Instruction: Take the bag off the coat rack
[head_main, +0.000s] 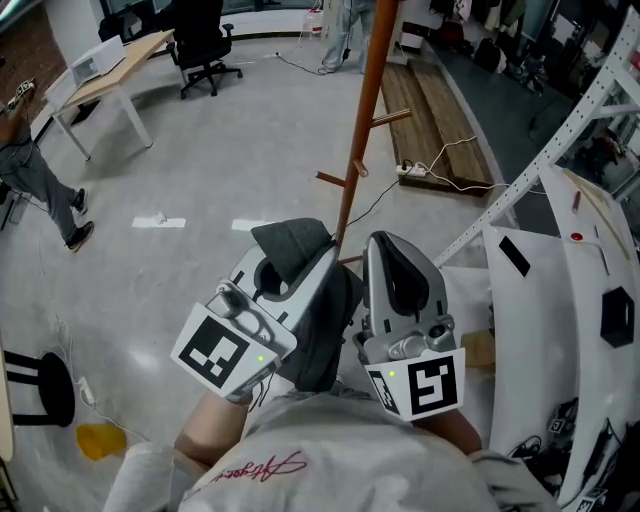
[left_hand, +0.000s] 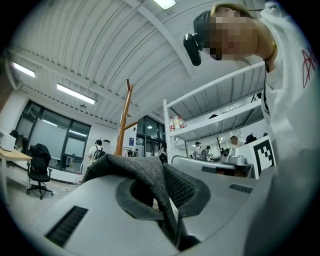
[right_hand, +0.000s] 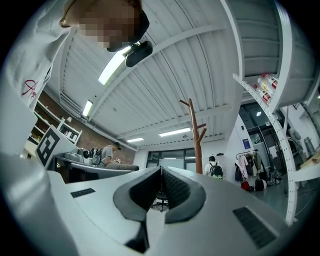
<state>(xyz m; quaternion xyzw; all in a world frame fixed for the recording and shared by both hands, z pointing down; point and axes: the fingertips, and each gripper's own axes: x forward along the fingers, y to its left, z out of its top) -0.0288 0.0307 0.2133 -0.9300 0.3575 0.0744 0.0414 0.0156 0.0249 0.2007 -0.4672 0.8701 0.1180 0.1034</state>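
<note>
Head view is showing the left tongs (head_main: 300, 262) pinching the grey bag (head_main: 290, 240), its cloth draping over them and hanging below, close beside the rack (head_main: 365, 110) pole. Right tongs (head_main: 400, 265) are sitting pressed together, empty, just right of the rack. A chair (head_main: 205, 40) is standing well beyond the rack.

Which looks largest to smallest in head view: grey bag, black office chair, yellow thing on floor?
1. Grey bag, though it is nearest the camera.
2. Black office chair.
3. Yellow thing.
</note>
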